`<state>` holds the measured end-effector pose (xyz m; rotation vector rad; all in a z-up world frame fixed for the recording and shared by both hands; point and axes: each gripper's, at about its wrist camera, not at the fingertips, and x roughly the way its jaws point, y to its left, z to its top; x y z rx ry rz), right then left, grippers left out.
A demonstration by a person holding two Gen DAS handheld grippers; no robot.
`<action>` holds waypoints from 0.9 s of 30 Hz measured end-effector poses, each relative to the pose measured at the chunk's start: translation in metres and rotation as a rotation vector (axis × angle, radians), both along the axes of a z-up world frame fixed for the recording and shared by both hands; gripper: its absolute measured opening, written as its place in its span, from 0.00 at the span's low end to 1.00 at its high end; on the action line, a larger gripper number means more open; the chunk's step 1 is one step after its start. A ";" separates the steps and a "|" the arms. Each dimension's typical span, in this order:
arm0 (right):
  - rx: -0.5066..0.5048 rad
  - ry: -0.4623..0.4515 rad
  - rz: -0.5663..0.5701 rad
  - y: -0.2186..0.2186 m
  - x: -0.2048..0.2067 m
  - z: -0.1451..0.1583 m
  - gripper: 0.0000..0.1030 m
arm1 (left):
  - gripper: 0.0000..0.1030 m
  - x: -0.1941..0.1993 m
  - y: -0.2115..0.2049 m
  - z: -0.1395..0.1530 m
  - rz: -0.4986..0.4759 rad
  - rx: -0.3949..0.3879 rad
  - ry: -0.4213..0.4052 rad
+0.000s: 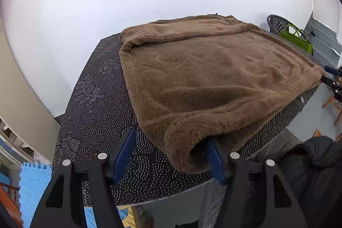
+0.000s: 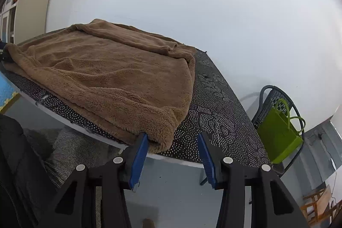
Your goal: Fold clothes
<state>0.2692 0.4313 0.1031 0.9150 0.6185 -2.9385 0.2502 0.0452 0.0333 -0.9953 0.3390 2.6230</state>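
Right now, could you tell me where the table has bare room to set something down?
Bare dotted table lies left of the brown fleece, and another strip between it and the green bag. The middle and near edge are covered.

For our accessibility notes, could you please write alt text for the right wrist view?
A brown fleece garment lies on a dark dotted table, its near corner between the open blue fingers of the right hand-held gripper. A green bag sits on a chair.
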 end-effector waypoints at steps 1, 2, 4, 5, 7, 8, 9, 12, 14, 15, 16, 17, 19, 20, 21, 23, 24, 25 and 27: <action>0.012 0.004 0.006 -0.002 -0.001 -0.001 0.48 | 0.67 -0.002 0.000 0.001 0.004 0.009 0.005; 0.024 0.008 0.014 -0.004 -0.002 -0.003 0.48 | 0.67 -0.003 -0.001 0.002 0.008 0.020 0.008; 0.020 0.009 0.022 -0.007 -0.006 -0.004 0.46 | 0.67 -0.006 -0.003 0.003 0.020 0.045 0.007; 0.010 0.006 0.025 -0.007 -0.008 -0.003 0.37 | 0.67 -0.007 -0.004 0.003 0.025 0.057 0.004; -0.016 -0.012 0.035 -0.006 -0.010 -0.002 0.29 | 0.67 -0.008 -0.006 0.003 0.032 0.060 -0.002; -0.020 -0.020 0.043 -0.007 -0.010 -0.002 0.24 | 0.66 -0.008 -0.008 0.003 0.035 0.061 -0.004; -0.022 -0.024 0.046 -0.007 -0.010 -0.002 0.22 | 0.66 -0.008 -0.009 0.002 0.038 0.062 -0.007; -0.055 -0.019 0.034 -0.005 -0.008 0.003 0.18 | 0.47 -0.009 -0.012 0.002 0.047 0.065 -0.013; -0.104 -0.011 0.020 0.000 -0.010 0.009 0.15 | 0.40 -0.009 -0.013 0.003 0.051 0.066 -0.013; -0.128 -0.006 0.014 0.002 -0.011 0.013 0.13 | 0.37 -0.009 -0.013 0.004 0.051 0.061 -0.010; -0.143 0.004 0.008 0.004 -0.011 0.017 0.13 | 0.34 -0.009 -0.012 0.005 0.048 0.058 -0.008; -0.151 0.012 0.005 0.005 -0.012 0.020 0.13 | 0.31 -0.008 -0.011 0.005 0.043 0.056 -0.007; -0.141 0.028 0.003 0.004 -0.013 0.024 0.13 | 0.27 -0.007 -0.009 0.007 0.035 0.052 -0.005; -0.126 0.035 0.003 0.002 -0.014 0.025 0.13 | 0.25 -0.006 -0.009 0.008 0.033 0.050 -0.004; -0.112 0.041 0.004 0.001 -0.015 0.026 0.13 | 0.24 -0.005 -0.009 0.009 0.031 0.051 -0.002; -0.097 0.048 0.000 -0.002 -0.018 0.026 0.13 | 0.24 -0.005 -0.010 0.011 0.031 0.059 -0.002; -0.090 0.053 0.000 -0.003 -0.019 0.026 0.13 | 0.24 -0.005 -0.012 0.013 0.032 0.065 -0.003; -0.085 0.059 -0.001 -0.003 -0.019 0.027 0.13 | 0.24 -0.005 -0.012 0.015 0.032 0.071 -0.001; -0.075 0.081 -0.001 -0.004 -0.023 0.031 0.13 | 0.24 -0.005 -0.014 0.021 0.031 0.081 0.008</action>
